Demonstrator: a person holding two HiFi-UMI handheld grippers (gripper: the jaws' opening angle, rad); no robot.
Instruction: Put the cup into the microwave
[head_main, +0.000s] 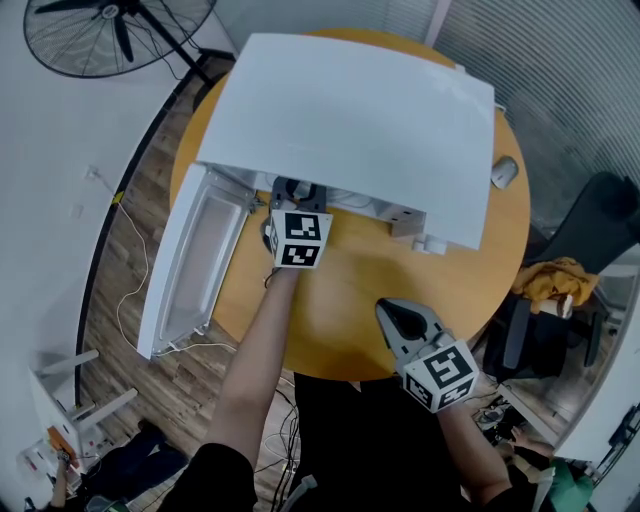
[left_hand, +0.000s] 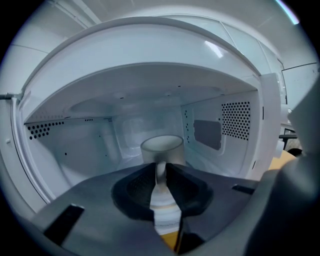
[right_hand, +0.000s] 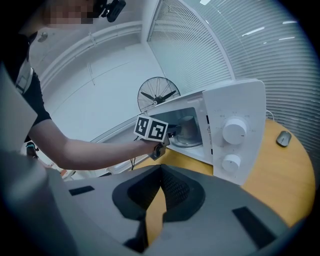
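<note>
Left gripper view: cup held by its handle inside the open microwave (left_hand: 240, 125).
The pale cup (left_hand: 161, 146) is within the white cavity. It looks rigid and glazed, likely slick and chippable, so the handle (left_hand: 160, 175) is the sensible hold, and the left gripper (left_hand: 161, 166) pinches it there. The right gripper (right_hand: 161, 167) is pressed together, empty. No lettering is legible beside the dials (right_hand: 235, 131).

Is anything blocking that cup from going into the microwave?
Nothing visible does. The white microwave's door hangs open at the left, and the white cup, pinched by its handle in the left hand-held gripper, is already inside the cavity.
</note>
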